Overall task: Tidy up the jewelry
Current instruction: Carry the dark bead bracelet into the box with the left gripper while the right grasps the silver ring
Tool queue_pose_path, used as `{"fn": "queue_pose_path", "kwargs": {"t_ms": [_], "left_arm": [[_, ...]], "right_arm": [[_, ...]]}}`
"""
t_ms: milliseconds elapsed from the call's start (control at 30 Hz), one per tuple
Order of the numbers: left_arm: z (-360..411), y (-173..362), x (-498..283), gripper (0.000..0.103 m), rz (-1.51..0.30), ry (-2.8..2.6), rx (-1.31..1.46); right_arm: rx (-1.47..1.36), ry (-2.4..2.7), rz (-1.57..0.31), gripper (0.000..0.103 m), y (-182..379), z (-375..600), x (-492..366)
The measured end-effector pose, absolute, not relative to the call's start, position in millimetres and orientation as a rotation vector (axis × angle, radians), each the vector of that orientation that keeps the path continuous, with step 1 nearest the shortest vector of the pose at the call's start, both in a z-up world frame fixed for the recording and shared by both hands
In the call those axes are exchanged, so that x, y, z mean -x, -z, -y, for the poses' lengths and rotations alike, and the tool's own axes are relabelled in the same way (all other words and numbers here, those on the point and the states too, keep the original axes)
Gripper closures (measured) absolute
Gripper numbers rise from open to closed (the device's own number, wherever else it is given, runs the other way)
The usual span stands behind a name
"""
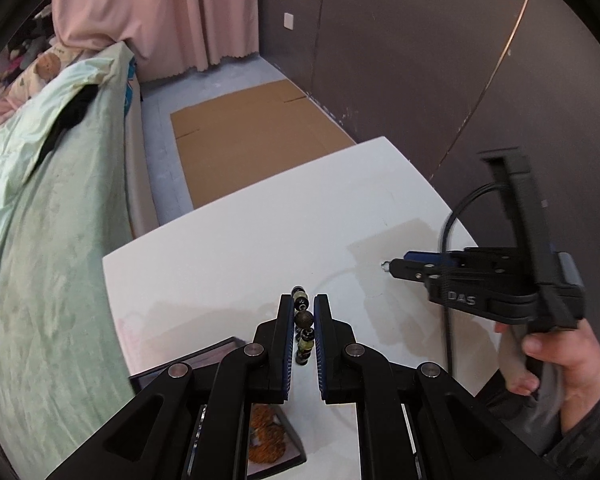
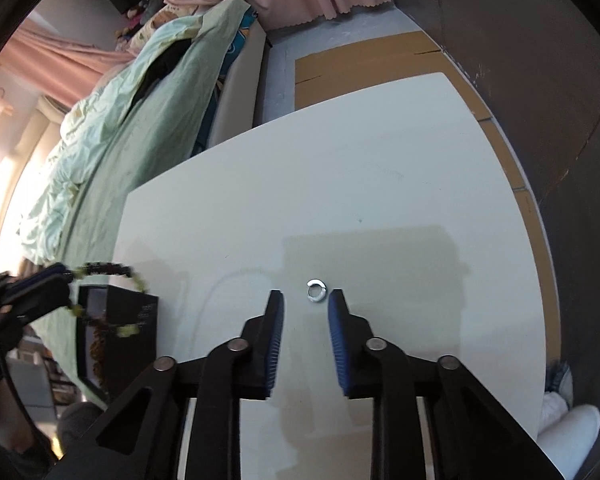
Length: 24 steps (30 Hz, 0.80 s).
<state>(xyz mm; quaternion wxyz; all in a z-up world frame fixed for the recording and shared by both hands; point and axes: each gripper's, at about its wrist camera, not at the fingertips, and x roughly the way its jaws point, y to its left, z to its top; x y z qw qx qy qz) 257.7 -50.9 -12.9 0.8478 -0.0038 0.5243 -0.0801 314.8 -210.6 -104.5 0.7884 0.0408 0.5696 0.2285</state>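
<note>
My left gripper [image 1: 303, 320] is shut on a beaded bracelet [image 1: 303, 326] of dark and pale green beads, held above the white table [image 1: 228, 248]. The bracelet also shows in the right wrist view [image 2: 108, 270], hanging from the left gripper [image 2: 60, 284] over a black jewelry box [image 2: 118, 332]. The box [image 1: 220, 354] holds an orange beaded piece [image 1: 266, 436]. My right gripper [image 2: 306, 300] is open, its fingertips on either side of a small silver ring [image 2: 317, 290] that lies on the table [image 2: 340, 160]. In the left wrist view the ring [image 1: 386, 266] sits at the right gripper's tip [image 1: 400, 268].
A bed with a pale green cover [image 1: 52, 240] runs along the table's left side. Flat cardboard [image 1: 252, 136] lies on the floor beyond the table. A dark wall [image 1: 440, 60] stands to the right. A pink curtain [image 1: 160, 12] hangs at the back.
</note>
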Motion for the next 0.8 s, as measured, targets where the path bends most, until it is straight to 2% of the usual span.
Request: {"fn": "queue_pose_path", "kwargs": {"t_ms": [400,567,800], "left_arm": [[12.8,-9.4,-231.3,0.093,-1.055,0.135,0.048],[0.4,-15.2,-221.3,0.093,-1.046,0.124,0.062],[-9.5,-14.6,-209.1,0.093,-1.047,0.109,0.057]], "right_arm": [[0.146,-0.401,-1.184,0.082,107.5,183.5,-311.3],[0.248,-0.364,-1.154,0.088,111.9,171.2,-308.0],[0.295,-0.348,-1.143,0.089,109.7,166.2,-302.0]]}}
